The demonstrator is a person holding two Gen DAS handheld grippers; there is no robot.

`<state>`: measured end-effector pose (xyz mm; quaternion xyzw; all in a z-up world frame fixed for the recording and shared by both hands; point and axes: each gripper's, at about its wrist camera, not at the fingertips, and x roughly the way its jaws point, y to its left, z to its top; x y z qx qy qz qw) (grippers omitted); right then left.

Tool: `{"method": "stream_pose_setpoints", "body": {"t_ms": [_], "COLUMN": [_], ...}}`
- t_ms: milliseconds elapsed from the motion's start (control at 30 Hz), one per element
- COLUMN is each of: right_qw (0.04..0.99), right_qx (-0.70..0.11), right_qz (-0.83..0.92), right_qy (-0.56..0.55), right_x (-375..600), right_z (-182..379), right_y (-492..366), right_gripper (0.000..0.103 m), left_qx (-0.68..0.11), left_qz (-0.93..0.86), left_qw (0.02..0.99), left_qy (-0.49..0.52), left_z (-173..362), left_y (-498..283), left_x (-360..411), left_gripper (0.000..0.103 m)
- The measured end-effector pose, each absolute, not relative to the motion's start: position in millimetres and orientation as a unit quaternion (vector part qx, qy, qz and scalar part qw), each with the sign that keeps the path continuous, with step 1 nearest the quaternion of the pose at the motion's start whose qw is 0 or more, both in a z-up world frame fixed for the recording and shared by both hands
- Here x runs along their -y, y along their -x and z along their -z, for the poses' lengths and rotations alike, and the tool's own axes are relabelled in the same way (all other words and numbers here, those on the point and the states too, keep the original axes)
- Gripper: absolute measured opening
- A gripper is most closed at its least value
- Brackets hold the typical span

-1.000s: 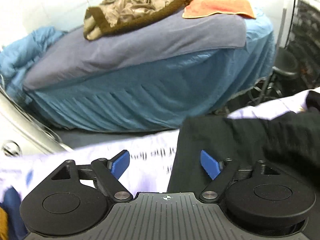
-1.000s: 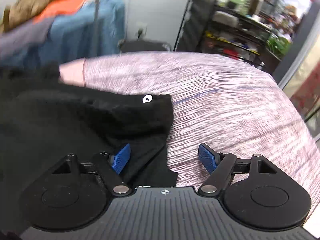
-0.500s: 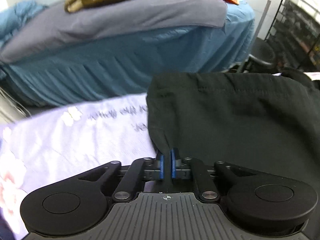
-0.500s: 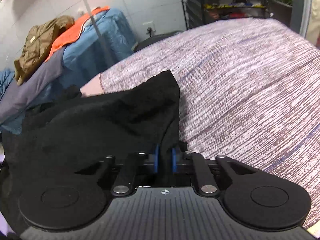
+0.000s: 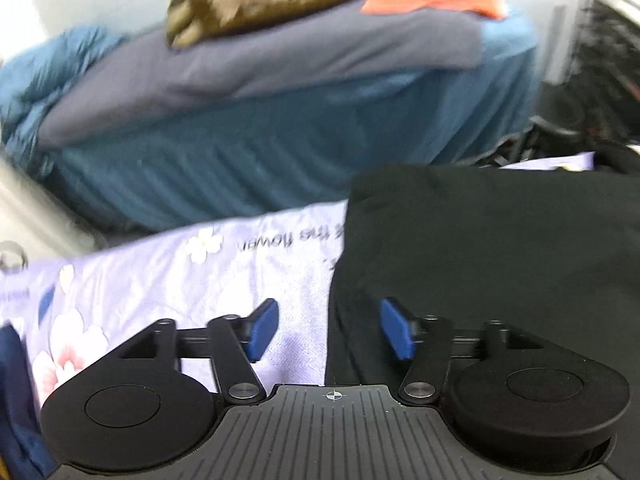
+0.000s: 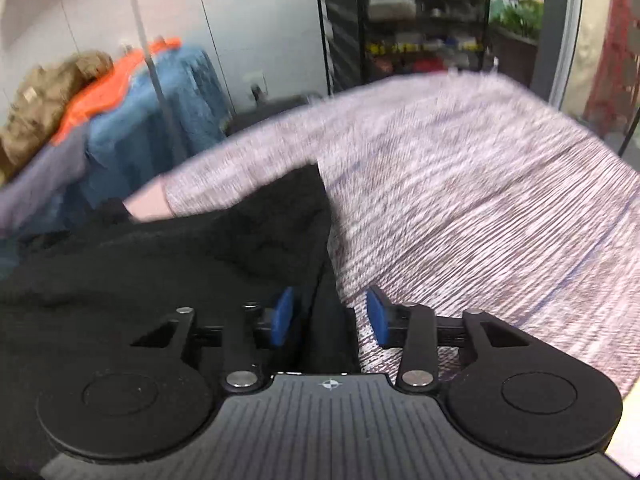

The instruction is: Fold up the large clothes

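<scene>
Left wrist view first. The flowery lilac sheet (image 5: 168, 280) fills the lower left of the frame, and the black garment (image 5: 480, 260) lies on it from the middle across to the right edge, with its straight side edge running down the centre. The left gripper (image 5: 329, 330) has just sprung wide open: the left blue pad sits over the sheet, the right pad over black cloth, and neither is pressing, so it holds nothing.

Right wrist view: the same garment covers the left half, with the striped grey-pink cover (image 6: 480, 208) to the right. The right gripper (image 6: 329, 316) stands about half open and has just been opening. A black corner still hangs between the pads, but I don't see them squeezing it.

So I'd guess a fold was just laid down. To do it well, let both corners drop fully clear before pulling away, or you'll drag the edge crooked. Then check that the edges line up before the next grab.
</scene>
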<state>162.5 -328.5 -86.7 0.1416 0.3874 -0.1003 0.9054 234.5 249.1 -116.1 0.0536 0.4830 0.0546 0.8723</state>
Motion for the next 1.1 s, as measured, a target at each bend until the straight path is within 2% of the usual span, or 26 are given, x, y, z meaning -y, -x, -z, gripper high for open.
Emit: {"method": "stream_pose_setpoints", "body": {"t_ms": [67,200,500,667,733,800,900,1100], "right_qw": [0.907,0.897,0.858,0.84,0.829,0.821,0.823,0.807], "right_qx": [-0.382,-0.388,-0.416,-0.399,-0.399,-0.399,-0.382,-0.339], "right_qz": [0.095,0.086,0.121,0.13,0.132,0.126,0.126,0.105], "right_qy": [-0.149,-0.194,-0.277,-0.344,-0.368,-0.388,-0.401,-0.472], "right_x": [333.7,343.0,327.1,330.9,332.7,331.9,329.0,342.6], "right_z": [77.9,73.6,86.9,108.2,119.4,126.8,123.0,103.2], "right_y": [-141.7,-87.2,9.1,18.3,16.1,14.1,19.5,40.9], "right_gripper": [0.064,0.068,0.067,0.065,0.058,0.033,0.02,0.012], "left_qx": [-0.474,-0.464,-0.466,-0.444,-0.428,-0.407,-0.371,-0.303], "left_qz": [-0.032,0.03,0.155,0.238,0.27,0.296,0.328,0.387], "left_qw": [0.877,0.88,0.863,0.847,0.839,0.835,0.829,0.82], "left_qy": [-0.079,-0.102,-0.12,-0.173,-0.196,-0.222,-0.258,-0.292], "left_z": [107.8,94.9,98.8,97.2,93.6,89.3,84.3,76.9], "left_y": [-216.6,-164.4,-89.9,-69.0,-60.8,-49.5,-38.3,-25.4], "left_x": [-238.7,-204.8,-101.2,-41.7,-22.0,-3.8,21.5,82.8], "left_gripper": [0.103,0.103,0.103,0.103,0.103,0.103,0.103,0.103]}}
